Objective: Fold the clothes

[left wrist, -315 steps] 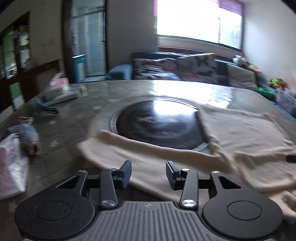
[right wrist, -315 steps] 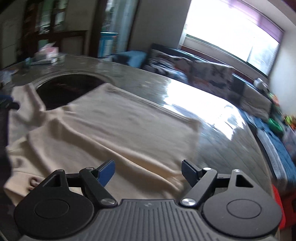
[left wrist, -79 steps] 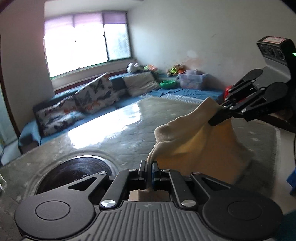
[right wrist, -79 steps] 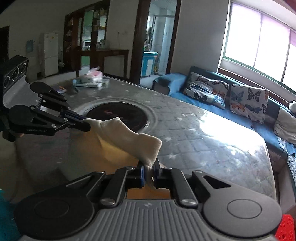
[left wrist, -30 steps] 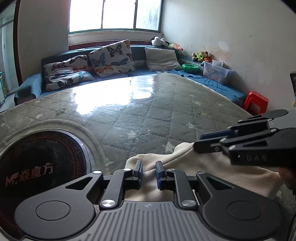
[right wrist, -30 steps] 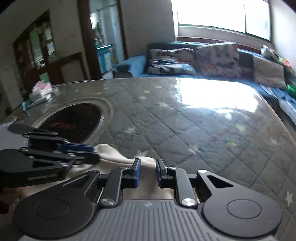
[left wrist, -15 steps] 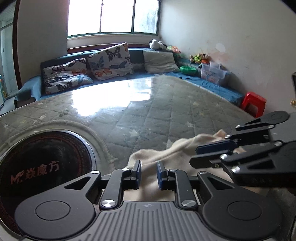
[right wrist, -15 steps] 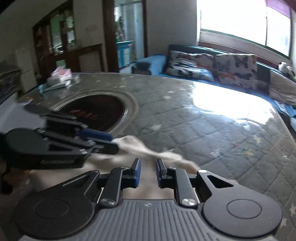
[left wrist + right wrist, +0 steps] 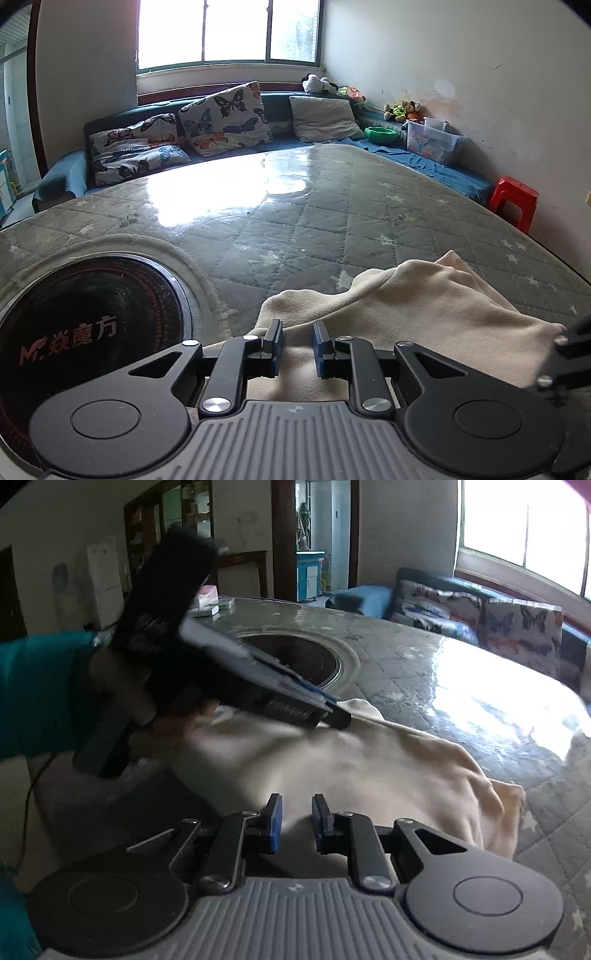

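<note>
We see the cream garment (image 9: 424, 306) lying bunched on the quilted table (image 9: 295, 221), in the lower right of the left wrist frame. Our left gripper (image 9: 297, 345) and right gripper (image 9: 296, 821) both stand slightly apart above the cloth, holding nothing.

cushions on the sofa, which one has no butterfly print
The plain grey cushion at the right end, beside the toys; the other two cushions carry butterflies.

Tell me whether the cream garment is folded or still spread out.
Folded. The cream garment lies bunched in a compact doubled pile on the table, its edges layered. Both grippers' jaws stand apart, holding nothing.
</note>
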Available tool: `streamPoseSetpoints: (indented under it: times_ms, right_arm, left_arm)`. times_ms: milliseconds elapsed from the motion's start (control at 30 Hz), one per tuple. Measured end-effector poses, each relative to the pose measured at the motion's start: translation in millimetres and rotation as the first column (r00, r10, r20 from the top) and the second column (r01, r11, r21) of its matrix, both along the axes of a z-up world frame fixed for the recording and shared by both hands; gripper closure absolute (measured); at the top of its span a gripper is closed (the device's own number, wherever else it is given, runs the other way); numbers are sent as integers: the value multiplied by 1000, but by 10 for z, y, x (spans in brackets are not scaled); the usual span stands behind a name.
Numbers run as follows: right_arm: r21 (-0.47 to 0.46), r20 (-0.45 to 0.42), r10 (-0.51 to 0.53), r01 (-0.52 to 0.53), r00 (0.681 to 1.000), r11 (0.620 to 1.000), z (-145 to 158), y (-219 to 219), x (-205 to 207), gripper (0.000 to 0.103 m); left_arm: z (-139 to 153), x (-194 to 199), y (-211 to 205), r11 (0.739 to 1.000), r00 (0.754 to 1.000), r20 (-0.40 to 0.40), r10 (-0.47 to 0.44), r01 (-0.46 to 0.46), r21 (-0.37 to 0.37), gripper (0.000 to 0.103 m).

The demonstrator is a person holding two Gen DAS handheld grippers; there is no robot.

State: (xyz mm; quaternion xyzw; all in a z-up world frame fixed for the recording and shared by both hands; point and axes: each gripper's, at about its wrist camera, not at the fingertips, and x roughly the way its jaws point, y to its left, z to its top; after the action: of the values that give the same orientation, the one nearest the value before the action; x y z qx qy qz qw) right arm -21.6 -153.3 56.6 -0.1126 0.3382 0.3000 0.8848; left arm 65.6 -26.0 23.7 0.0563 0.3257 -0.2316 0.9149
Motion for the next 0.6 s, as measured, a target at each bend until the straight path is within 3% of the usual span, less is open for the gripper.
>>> streamPoseSetpoints:
  times_ms: [267, 600]
  right_arm:
    - [41, 36, -136, 134, 990, 990, 163, -354, -117, 86]
    - [82, 2, -315, 314, 949, 946, 4, -749, -182, 86]
  left_arm:
    - [163, -318, 65, 1000, 999, 49, 0, 1, -24, 83]
    - [73, -964, 78, 998, 997, 57, -49, 50, -25, 83]
